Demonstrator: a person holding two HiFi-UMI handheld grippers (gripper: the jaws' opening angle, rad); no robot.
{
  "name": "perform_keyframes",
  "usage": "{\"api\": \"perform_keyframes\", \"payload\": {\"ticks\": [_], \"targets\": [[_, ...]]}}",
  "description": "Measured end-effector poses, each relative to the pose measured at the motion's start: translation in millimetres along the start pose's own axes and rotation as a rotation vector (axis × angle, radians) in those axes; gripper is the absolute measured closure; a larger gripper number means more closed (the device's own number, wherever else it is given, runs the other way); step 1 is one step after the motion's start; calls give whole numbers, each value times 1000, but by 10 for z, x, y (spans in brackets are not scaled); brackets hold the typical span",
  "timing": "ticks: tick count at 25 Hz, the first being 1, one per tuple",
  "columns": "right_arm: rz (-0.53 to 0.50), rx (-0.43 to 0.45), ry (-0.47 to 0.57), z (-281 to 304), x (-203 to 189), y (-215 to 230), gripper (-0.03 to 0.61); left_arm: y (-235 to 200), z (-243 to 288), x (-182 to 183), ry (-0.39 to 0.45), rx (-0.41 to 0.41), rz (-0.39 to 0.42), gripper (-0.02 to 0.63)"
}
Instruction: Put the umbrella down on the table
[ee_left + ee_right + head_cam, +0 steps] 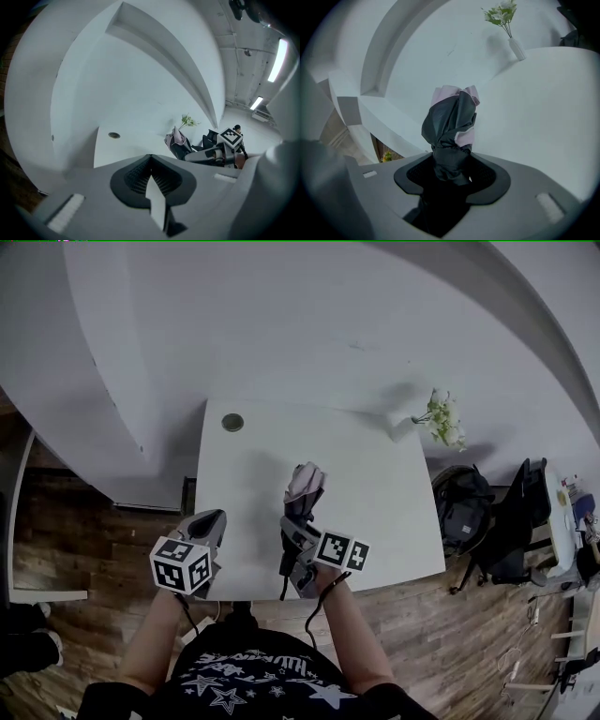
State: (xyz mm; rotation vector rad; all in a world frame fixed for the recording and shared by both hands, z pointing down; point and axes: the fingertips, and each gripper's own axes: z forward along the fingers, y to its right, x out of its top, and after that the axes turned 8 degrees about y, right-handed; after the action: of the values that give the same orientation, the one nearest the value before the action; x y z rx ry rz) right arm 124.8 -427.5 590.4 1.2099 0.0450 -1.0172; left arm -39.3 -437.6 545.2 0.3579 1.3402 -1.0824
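Note:
A folded umbrella, dark grey with pale pink panels, sticks out ahead of my right gripper over the front middle of the white table. In the right gripper view the umbrella stands up between the jaws of that gripper, which is shut on its lower part. My left gripper hovers at the table's front left edge. Its jaws meet in the left gripper view, with nothing between them. From there the umbrella shows to the right.
A white vase of flowers stands at the table's far right corner. A small dark round disc sits at the far left corner. A curved white wall runs behind the table. A dark backpack and chair stand on the wooden floor to the right.

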Motion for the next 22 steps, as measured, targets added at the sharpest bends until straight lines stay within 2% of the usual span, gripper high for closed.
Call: {"api": "perform_keyframes", "payload": {"ticks": [9, 22], "targets": [[-59, -53, -79, 644, 79, 63, 339, -360, 290, 30, -15, 25, -30, 611], [-135, -157, -143, 1259, 100, 240, 339, -585, 435, -48, -35, 54, -66, 611]]}}
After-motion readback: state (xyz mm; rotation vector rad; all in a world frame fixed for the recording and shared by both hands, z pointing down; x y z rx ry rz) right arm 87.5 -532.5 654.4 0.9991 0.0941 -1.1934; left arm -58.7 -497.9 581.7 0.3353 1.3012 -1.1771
